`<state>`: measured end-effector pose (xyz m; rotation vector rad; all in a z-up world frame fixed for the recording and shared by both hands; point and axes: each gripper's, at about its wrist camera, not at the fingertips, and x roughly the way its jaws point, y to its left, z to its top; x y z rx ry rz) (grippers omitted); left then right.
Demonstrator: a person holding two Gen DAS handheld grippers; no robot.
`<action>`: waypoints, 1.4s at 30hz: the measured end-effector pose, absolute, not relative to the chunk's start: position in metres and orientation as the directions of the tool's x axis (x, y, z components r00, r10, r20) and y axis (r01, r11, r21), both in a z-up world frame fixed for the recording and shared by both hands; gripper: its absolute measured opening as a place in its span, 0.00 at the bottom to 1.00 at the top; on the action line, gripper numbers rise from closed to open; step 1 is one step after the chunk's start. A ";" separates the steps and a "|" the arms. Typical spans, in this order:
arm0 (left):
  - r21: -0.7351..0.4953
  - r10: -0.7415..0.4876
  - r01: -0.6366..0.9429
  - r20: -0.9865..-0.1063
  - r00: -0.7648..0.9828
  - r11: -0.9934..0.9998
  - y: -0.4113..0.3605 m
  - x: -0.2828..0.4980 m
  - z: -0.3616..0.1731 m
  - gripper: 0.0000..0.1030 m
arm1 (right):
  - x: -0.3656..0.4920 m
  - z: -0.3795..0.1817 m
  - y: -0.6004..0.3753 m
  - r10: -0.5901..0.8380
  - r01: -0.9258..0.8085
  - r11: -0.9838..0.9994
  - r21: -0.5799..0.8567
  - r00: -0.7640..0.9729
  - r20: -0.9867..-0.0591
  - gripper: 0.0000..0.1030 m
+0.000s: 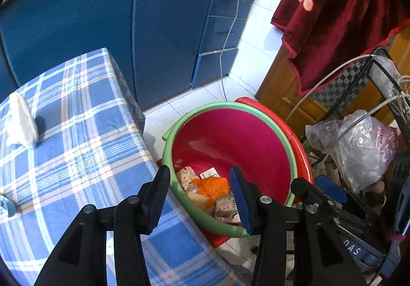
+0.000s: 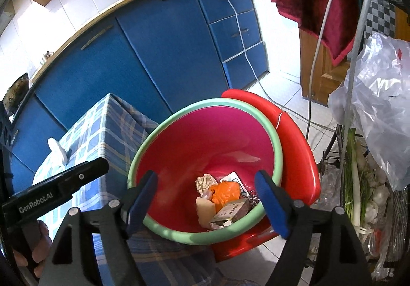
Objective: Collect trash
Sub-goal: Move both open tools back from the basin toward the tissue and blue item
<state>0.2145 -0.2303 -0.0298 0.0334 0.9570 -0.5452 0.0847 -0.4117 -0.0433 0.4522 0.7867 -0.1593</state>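
A red bin with a green rim stands on the floor beside the table. Inside lie an orange wrapper, a small carton, a pale block and other scraps. My left gripper is open and empty, over the bin's near rim. My right gripper is open and empty above the bin; its fingers show at the right of the left wrist view. A crumpled white tissue lies on the checked tablecloth.
Blue cabinets stand behind, with a white cable hanging down. A red lid leans behind the bin. A clear plastic bag, a wire rack with green onions and a dark red towel are at the right.
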 end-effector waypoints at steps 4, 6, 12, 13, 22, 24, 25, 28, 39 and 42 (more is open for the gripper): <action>-0.210 -0.426 0.447 -0.776 0.465 0.870 -0.221 0.209 -0.024 0.49 | 0.081 -0.037 -0.407 0.026 0.298 0.895 0.333 0.710 -0.704 0.79; -0.212 -0.427 0.442 -0.771 0.473 0.871 -0.216 0.207 -0.021 0.50 | 0.079 -0.034 -0.404 0.026 0.292 0.897 0.332 0.715 -0.699 0.80; -0.212 -0.423 0.425 -0.758 0.497 0.880 -0.200 0.199 -0.011 0.51 | 0.073 -0.022 -0.393 0.029 0.273 0.902 0.333 0.733 -0.680 0.81; -0.212 -0.421 0.420 -0.755 0.502 0.882 -0.197 0.197 -0.010 0.51 | 0.072 -0.021 -0.392 0.030 0.270 0.903 0.333 0.735 -0.677 0.81; -0.210 -0.392 0.367 -0.741 0.545 0.906 -0.158 0.190 0.000 0.52 | 0.066 -0.007 -0.370 0.045 0.234 0.914 0.332 0.754 -0.655 0.82; -0.209 -0.383 0.352 -0.739 0.554 0.912 -0.149 0.189 0.001 0.52 | 0.067 -0.005 -0.364 0.054 0.221 0.917 0.332 0.756 -0.653 0.82; -0.207 -0.377 0.344 -0.739 0.559 0.916 -0.144 0.188 0.002 0.52 | 0.067 -0.003 -0.359 0.060 0.212 0.919 0.331 0.756 -0.652 0.83; -0.203 -0.361 0.322 -0.737 0.572 0.925 -0.129 0.187 0.004 0.52 | 0.069 -0.002 -0.349 0.076 0.194 0.923 0.331 0.754 -0.652 0.83; -0.146 -0.262 0.232 -0.739 0.621 0.962 -0.071 0.188 0.007 0.52 | 0.075 0.000 -0.320 0.125 0.136 0.933 0.332 0.746 -0.654 0.83; -0.132 -0.232 0.203 -0.741 0.631 0.970 -0.056 0.190 0.006 0.52 | 0.077 -0.001 -0.312 0.134 0.122 0.937 0.328 0.740 -0.659 0.83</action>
